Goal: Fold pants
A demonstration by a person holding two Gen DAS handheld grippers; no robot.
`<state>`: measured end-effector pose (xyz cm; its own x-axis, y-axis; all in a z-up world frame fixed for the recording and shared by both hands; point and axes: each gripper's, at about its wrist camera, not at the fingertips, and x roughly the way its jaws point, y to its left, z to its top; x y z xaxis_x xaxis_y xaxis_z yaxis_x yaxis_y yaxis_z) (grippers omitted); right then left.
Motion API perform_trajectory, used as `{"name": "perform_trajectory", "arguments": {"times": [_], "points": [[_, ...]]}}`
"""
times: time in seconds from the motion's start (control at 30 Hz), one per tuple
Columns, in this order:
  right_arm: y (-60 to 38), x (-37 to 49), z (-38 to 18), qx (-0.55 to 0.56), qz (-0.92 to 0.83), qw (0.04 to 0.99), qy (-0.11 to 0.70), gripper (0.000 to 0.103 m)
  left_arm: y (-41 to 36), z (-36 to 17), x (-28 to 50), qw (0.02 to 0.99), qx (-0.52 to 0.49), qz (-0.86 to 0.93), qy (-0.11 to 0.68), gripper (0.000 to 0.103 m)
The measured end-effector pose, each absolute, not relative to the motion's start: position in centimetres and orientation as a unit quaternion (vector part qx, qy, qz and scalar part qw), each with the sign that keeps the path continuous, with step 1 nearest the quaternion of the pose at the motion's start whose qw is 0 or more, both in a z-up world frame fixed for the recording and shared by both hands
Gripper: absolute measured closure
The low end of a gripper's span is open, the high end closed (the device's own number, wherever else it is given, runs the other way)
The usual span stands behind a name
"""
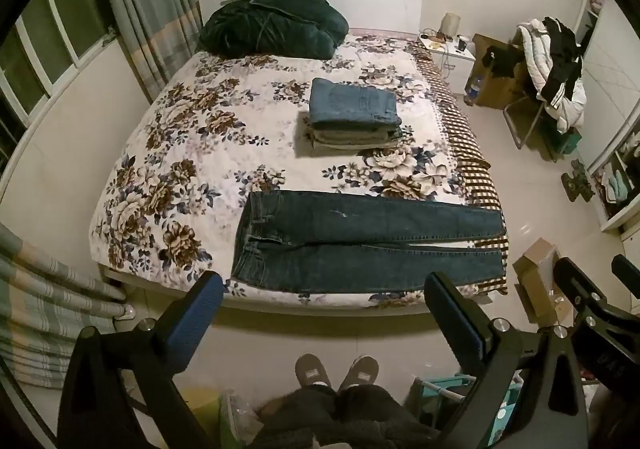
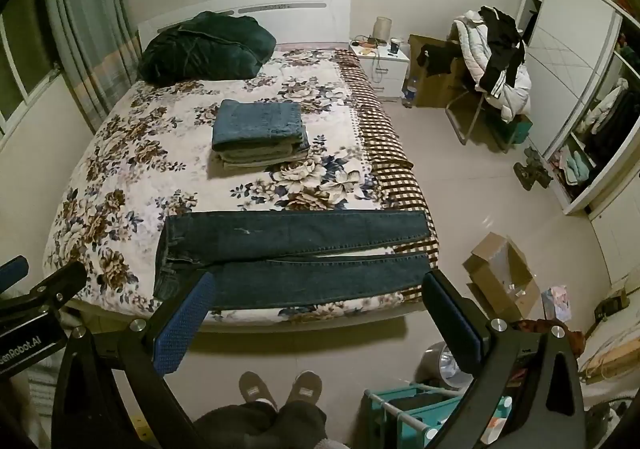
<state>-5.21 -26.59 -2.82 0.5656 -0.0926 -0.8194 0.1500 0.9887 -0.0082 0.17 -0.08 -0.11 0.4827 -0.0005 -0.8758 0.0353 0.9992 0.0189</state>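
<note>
Dark blue jeans (image 1: 360, 245) lie flat across the near end of the bed, waist to the left, both legs stretched to the right; the same jeans (image 2: 296, 261) show in the right wrist view. My left gripper (image 1: 324, 289) hangs open above the floor in front of the bed edge, nothing between its blue pads. My right gripper (image 2: 320, 289) is open too, held short of the bed, its left finger (image 2: 188, 325) overlapping the jeans' waist in the picture. Neither touches the jeans.
A stack of folded clothes (image 1: 354, 113) topped by lighter jeans sits mid-bed; a dark green blanket (image 1: 272, 25) lies by the headboard. An open cardboard box (image 2: 500, 273) is on the floor right of the bed, a teal rack (image 2: 420, 409) nearby. The person's slippered feet (image 1: 336, 369) stand below.
</note>
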Motion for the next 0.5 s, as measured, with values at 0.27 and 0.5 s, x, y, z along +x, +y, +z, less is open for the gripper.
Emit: {"name": "perform_trajectory", "arguments": {"times": [0.27,0.5], "points": [[-26.2,-5.0,-1.1,0.031,-0.065,0.887,0.457,0.000,-0.5,2.0,1.7,0.863,0.018,-0.010,0.505,0.000],[-26.1,-4.9,-0.9,0.031,-0.065,0.887,0.456,0.000,-0.6,2.3,1.6,0.864,0.017,-0.010,0.503,0.000]]}}
